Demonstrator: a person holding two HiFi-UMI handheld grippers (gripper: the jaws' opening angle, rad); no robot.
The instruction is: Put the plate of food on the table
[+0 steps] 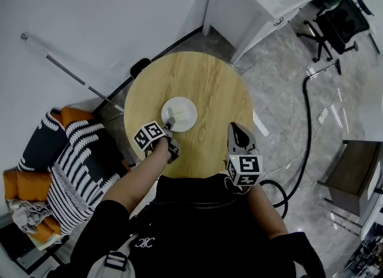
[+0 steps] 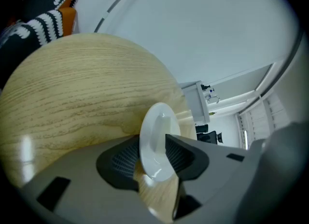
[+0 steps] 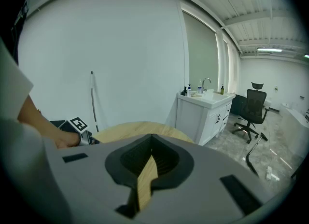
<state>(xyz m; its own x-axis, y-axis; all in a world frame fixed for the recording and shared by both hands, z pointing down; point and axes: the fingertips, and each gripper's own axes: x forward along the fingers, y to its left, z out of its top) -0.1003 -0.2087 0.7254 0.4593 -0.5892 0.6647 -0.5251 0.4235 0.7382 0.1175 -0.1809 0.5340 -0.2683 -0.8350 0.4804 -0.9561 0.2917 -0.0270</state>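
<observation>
A small white plate [image 1: 179, 114] lies flat near the middle of the round wooden table [image 1: 209, 82]; I see no food on it. My left gripper [image 1: 169, 122] is at the plate's near rim. In the left gripper view the plate [image 2: 157, 138] stands edge-on between the jaws of the left gripper [image 2: 152, 156], which are spread, with wood showing in the gap beside the rim. My right gripper [image 1: 238, 128] hovers over the table's right front edge, apart from the plate. In the right gripper view its jaws [image 3: 151, 143] meet at the tips with nothing held.
Striped black-and-white and orange cushions [image 1: 72, 163] lie left of the table. A thin rod [image 1: 66, 70] leans by the wall. A white cabinet [image 1: 263, 1], an office chair [image 1: 338, 25] and a black hose [image 1: 308, 121] are to the right.
</observation>
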